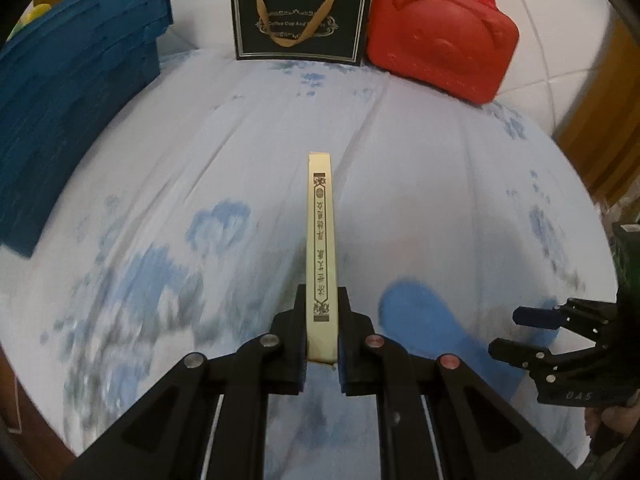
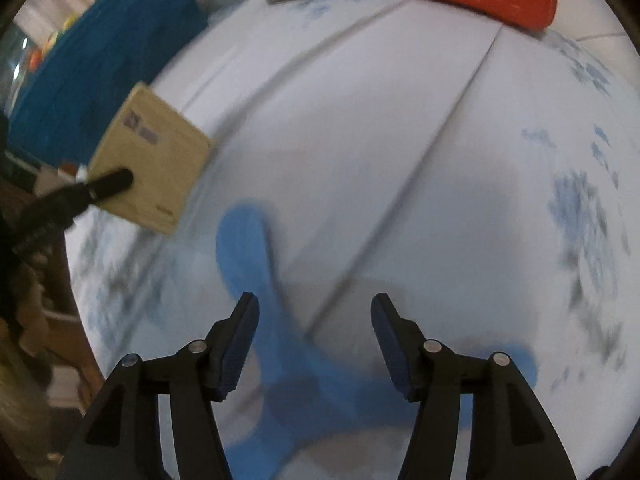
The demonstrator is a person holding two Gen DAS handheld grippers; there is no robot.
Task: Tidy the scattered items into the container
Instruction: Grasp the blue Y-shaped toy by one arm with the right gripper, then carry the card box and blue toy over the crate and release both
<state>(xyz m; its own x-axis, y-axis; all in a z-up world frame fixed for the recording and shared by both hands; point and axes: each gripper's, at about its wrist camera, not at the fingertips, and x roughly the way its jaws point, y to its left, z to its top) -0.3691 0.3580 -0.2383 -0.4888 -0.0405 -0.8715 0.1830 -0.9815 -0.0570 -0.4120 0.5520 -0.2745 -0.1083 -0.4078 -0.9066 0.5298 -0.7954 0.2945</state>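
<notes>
A flat cream box (image 1: 321,232) with dark printed characters is held edge-on, off the cloth. My left gripper (image 1: 322,294) is shut on its near end. In the right wrist view the same box (image 2: 156,160) shows its broad face at the left, with a left finger (image 2: 112,182) across it. A blue crate (image 1: 80,80) stands at the far left, and is also in the right wrist view (image 2: 100,60). A blurred blue flat item (image 2: 256,264) lies on the cloth. My right gripper (image 2: 315,300) hangs open just above it and is visible at the right edge (image 1: 506,332).
A black gift bag (image 1: 298,24) with gold ribbon handles and a red hard case (image 1: 440,36) stand at the back. A white cloth (image 1: 400,160) with blue print covers the surface. Wooden furniture lies beyond the right edge.
</notes>
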